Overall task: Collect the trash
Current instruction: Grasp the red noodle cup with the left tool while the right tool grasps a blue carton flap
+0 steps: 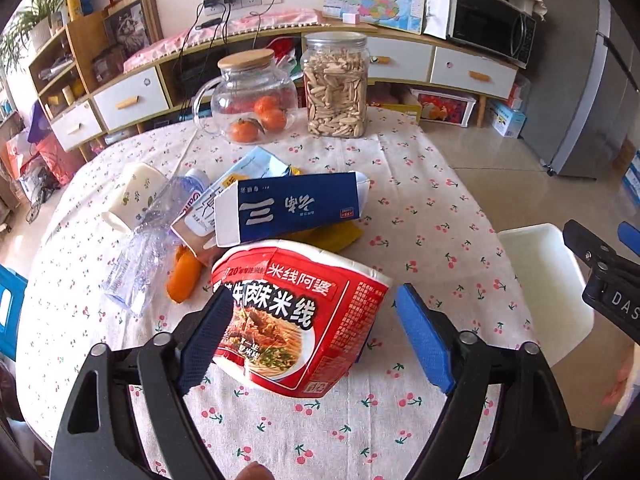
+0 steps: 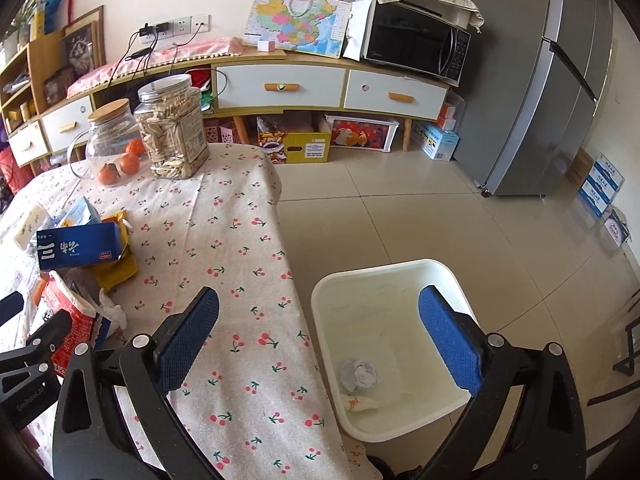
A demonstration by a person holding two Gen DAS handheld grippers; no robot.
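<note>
Cherry-print tablecloth [image 2: 240,312] ending at an edge by open tiled floor, my left gripper [image 1: 316,336] angled down, jaws apart around one red noodle cup [image 1: 304,312], my right gripper [image 2: 320,344] empty, spread over one white bin [image 2: 452,280], two scraps inside, blue carton [image 1: 296,208] beyond, three oranges [image 1: 260,120].

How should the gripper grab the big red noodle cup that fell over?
Probably across the red noodle cup's side walls, coming from above: it lies tipped over, and the open left gripper already has a pad on each side.
</note>
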